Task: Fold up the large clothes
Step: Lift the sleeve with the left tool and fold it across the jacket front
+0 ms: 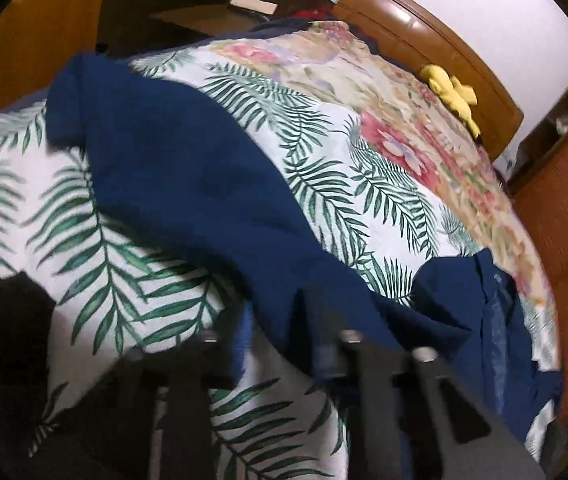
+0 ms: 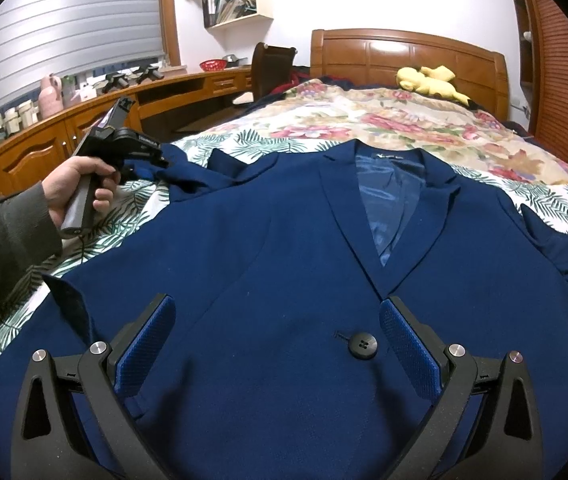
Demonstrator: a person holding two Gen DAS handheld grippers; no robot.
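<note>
Hovering my right gripper (image 2: 276, 344) wide open over the navy jacket (image 2: 284, 240); left gripper (image 2: 156, 160) pinching its sleeve (image 1: 188, 168), near the black button (image 2: 362, 345)

The jacket (image 2: 268, 248) is navy blue with a shiny blue lining (image 2: 383, 200) and a black button (image 2: 362, 345). The bedspread (image 2: 383, 120) mixes green fern leaves on white with pink flowers on beige. A yellow plush toy (image 2: 429, 80) lies by the brown wooden headboard (image 2: 403, 50).

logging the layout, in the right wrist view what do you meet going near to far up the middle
right gripper → black round button → navy blue suit jacket collar → floral patterned quilt → yellow plush toy → brown wooden headboard
</note>
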